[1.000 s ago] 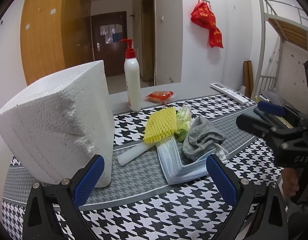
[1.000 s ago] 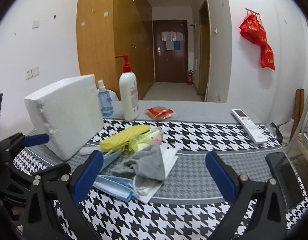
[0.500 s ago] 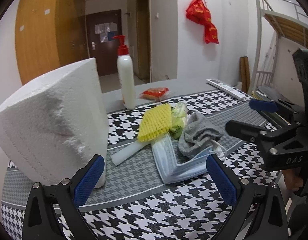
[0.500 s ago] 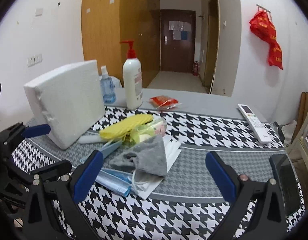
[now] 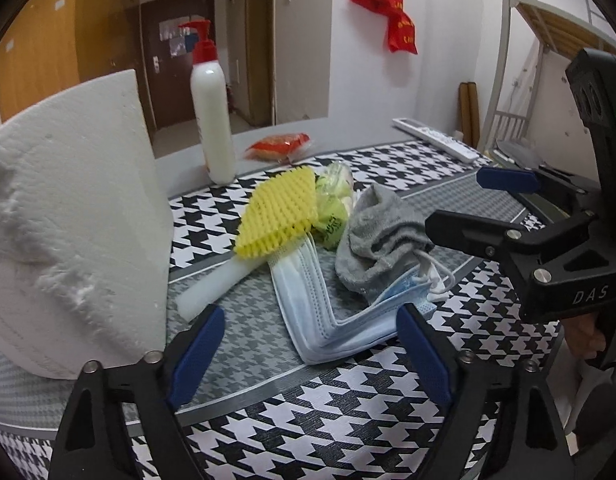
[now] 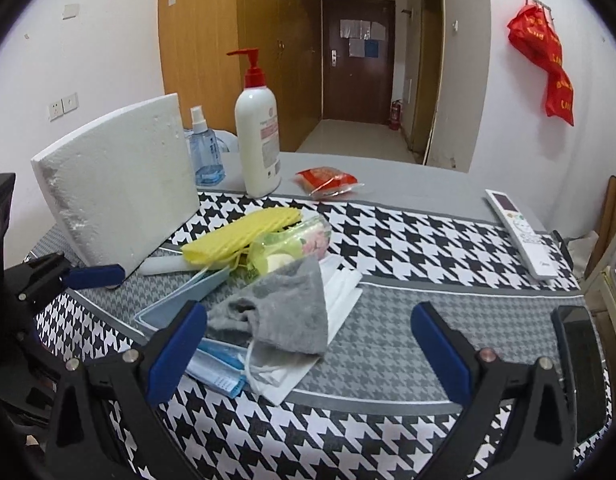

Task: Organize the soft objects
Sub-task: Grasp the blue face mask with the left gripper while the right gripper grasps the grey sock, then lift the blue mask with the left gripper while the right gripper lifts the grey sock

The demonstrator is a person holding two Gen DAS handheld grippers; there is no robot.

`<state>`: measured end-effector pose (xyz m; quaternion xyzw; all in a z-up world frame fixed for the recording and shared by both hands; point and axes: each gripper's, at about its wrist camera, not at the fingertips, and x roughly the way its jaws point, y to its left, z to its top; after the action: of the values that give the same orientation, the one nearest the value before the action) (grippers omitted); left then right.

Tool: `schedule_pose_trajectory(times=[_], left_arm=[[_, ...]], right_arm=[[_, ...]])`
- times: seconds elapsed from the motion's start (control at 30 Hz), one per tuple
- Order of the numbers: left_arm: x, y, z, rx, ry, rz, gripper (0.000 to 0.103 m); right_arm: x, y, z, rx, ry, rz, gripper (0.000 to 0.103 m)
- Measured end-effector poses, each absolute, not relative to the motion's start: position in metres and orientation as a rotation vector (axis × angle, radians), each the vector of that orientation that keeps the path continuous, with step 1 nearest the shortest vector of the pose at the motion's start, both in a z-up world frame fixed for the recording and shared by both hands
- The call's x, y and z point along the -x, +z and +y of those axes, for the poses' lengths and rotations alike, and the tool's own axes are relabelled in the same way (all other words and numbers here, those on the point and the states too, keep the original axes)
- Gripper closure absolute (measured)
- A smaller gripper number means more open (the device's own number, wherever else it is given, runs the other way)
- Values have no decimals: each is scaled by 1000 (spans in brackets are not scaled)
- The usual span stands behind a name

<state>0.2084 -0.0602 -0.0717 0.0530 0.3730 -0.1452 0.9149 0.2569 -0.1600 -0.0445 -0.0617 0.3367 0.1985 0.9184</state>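
On the table with the black-and-white houndstooth cloth [image 6: 408, 236], a small heap of soft things lies in the middle: a grey sock [image 6: 283, 312] draped over a stack of blue face masks [image 5: 308, 304], with a yellow foam net [image 5: 277, 212] resting on top of a white foam strip [image 5: 223, 280] and a crinkled clear bag [image 6: 291, 244] of greenish items tucked just behind the sock. A big white foam block [image 6: 115, 184] stands tilted on its edge at the left side of the heap. Behind it are a white pump bottle [image 6: 257, 136] with a red top, a small blue spray bottle [image 6: 203, 152], and a red snack packet [image 6: 326, 180]; a white remote control [image 6: 522, 232] lies well apart to the right. The left gripper [image 5: 310, 344] hangs over the near edge of the masks, its blue pads apart with nothing pressed between them; its jaws have just been closing a little. The right gripper [image 6: 308, 344] hangs over the sock and the masks' ear loops with its jaws wide apart, holding nothing. A bit of a hand [image 5: 588, 332] shows behind the right gripper's handle.
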Motion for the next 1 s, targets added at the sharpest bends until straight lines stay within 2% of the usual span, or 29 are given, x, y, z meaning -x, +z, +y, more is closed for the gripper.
schedule_pose_trajectory(times=[0.07, 0.3, 0.37, 0.43, 0.57, 0.83, 1.0], left_arm=[[-210, -73, -61, -101, -309, 773, 23], [-216, -79, -67, -104, -346, 822, 48], [-217, -81, -67, -103, -349, 833, 51], [-217, -83, -67, -99, -359, 847, 64], [-216, -85, -67, -102, -373, 853, 78], [-213, -83, -56, -51, -407, 848, 79], [-210, -81, -54, -36, -421, 825, 79]], right_arm=[[-259, -46, -159, 130, 412, 701, 0], [-261, -48, -157, 132, 426, 713, 0], [-262, -50, -153, 144, 429, 719, 1], [-262, -51, -148, 161, 437, 724, 2], [-265, -55, -142, 181, 443, 741, 7], [-270, -60, -130, 217, 455, 772, 18], [-273, -64, -124, 228, 481, 795, 37]])
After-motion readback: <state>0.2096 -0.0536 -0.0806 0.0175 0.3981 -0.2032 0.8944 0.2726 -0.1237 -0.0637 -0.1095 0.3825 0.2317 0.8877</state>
